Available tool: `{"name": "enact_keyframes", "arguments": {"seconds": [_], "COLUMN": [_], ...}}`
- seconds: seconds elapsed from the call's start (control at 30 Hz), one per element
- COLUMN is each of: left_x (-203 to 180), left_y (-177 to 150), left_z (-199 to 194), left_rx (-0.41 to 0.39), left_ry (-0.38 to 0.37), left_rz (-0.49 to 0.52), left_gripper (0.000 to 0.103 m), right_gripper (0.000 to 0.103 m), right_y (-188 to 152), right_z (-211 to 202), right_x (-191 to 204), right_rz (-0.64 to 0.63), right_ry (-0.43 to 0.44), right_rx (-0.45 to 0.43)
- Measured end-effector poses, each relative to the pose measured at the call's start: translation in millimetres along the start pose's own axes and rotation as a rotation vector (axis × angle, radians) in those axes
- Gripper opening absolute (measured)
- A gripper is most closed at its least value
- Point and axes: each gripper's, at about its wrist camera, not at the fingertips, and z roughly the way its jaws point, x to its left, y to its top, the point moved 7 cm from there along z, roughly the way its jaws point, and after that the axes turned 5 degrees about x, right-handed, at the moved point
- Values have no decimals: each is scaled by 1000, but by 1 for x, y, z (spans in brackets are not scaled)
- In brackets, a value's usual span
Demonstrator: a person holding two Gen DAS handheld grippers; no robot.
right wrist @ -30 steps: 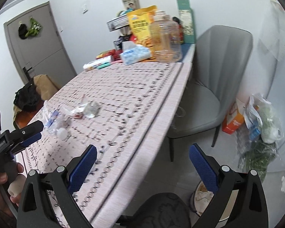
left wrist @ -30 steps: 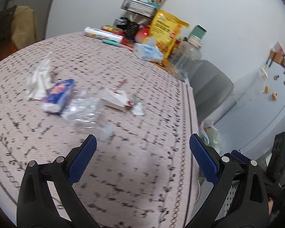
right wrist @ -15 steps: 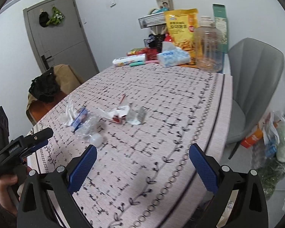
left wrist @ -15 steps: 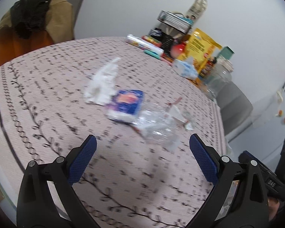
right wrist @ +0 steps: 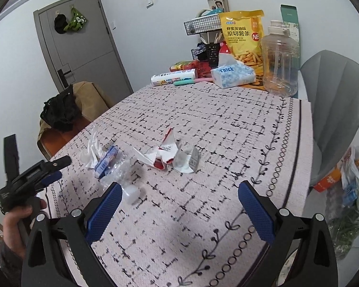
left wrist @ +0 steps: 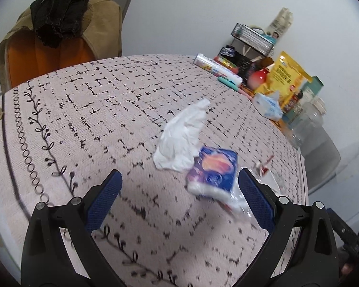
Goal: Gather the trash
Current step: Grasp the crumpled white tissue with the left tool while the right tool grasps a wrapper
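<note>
Trash lies in a loose row mid-table: a crumpled white tissue (left wrist: 182, 138) (right wrist: 91, 153), a blue tissue packet (left wrist: 213, 171) (right wrist: 106, 161), a crushed clear plastic bottle (right wrist: 122, 174), a torn red and white carton (right wrist: 161, 154) and a silver wrapper (right wrist: 190, 160). My left gripper (left wrist: 179, 198) is open and empty, low over the table just short of the packet; it also shows in the right wrist view (right wrist: 49, 172). My right gripper (right wrist: 178, 210) is open and empty, above the table's near part, short of the bottle.
The table (right wrist: 203, 124) has a pink patterned cloth. At its far end stand a tissue box (right wrist: 232, 74), a clear jug (right wrist: 280, 62), a yellow snack bag (right wrist: 241, 35) and a wire rack (right wrist: 201, 25). A grey chair (right wrist: 335, 110) and floor bags (right wrist: 351, 186) are right; a chair with clothes (left wrist: 57, 33) left.
My left gripper has swung left and closer over the table, so the tissue and blue packet now sit just ahead of it. My right gripper has moved in over the table towards the trash.
</note>
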Motion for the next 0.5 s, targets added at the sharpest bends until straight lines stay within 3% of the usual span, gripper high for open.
{"name": "enact_keyframes", "arguments": {"seconds": [0.07, 0.23, 0.37, 0.47, 0.5], "left_x": [2, 10, 9, 9, 9], "left_y": [5, 13, 15, 16, 16], "left_z": [9, 35, 48, 54, 56], "left_rx": [6, 34, 54, 54, 53], "left_ry": [11, 31, 25, 35, 43], "left_rz": [-2, -42, -53, -48, -44], "left_gripper": [93, 79, 70, 59, 49], "right_gripper": [94, 72, 66, 65, 62], "right_y": [2, 8, 16, 21, 22], "right_z": [8, 34, 51, 64, 69], "right_x": [4, 12, 26, 34, 36], "right_rz": [-15, -33, -78, -112, -120], "right_ry": [7, 34, 54, 43, 42], "right_rx": [16, 74, 93, 108, 117]}}
